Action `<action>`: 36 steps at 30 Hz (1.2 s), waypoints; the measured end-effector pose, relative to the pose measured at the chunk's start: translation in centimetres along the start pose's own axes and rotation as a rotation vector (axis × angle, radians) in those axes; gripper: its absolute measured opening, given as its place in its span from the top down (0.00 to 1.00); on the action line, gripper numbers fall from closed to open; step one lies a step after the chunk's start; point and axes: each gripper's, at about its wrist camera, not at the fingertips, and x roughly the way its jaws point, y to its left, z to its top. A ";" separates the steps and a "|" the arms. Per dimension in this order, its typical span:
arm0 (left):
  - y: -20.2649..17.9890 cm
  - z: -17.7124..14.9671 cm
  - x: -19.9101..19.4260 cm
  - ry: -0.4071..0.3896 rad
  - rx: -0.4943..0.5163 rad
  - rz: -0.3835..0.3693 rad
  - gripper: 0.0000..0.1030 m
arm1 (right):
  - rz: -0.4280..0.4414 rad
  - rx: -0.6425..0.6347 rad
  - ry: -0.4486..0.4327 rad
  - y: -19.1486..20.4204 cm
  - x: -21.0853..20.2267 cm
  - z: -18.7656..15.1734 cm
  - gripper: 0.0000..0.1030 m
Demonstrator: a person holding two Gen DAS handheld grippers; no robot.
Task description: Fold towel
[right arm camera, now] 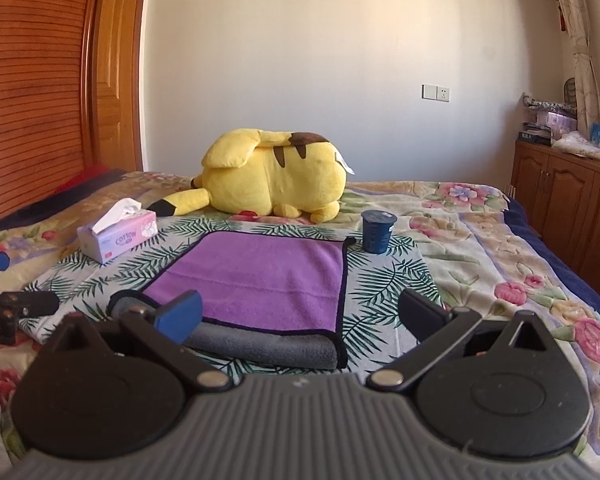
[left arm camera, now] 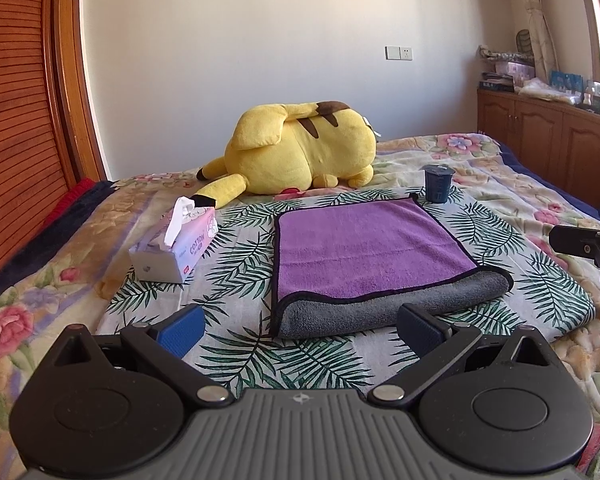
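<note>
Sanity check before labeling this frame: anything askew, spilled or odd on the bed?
Nothing spilled or damaged. The towel is folded once, purple over grey, but the layers don't line up: the grey fold bulges past the purple edge at the near side. The dark cup stands upright beside its far corner; the tissue box sits angled.

The tissue box (left arm camera: 175,246) carries the word "COTTON" in purple capitals on its long pink side panel; the same word is legible on the box in the right wrist view (right arm camera: 118,236). Smaller print beneath that word and a small red mark near the box's lower corner are too small to read. The left gripper (right arm camera: 4,312), seen at the left edge of the right wrist view, shows white letters ending in "AI"; the leading characters are cut off.
</note>
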 end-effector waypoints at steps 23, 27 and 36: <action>1.9 1.0 5.9 0.060 -0.040 -0.061 0.20 | 0.046 0.032 0.104 -0.1 5.2 0.1 0.00; 2.0 1.1 6.9 0.074 -0.038 -0.068 0.22 | 0.049 0.036 0.115 -0.4 6.2 0.1 0.00; 2.5 1.0 9.3 0.110 -0.047 -0.094 0.30 | 0.040 0.042 0.138 -1.1 8.5 0.2 0.00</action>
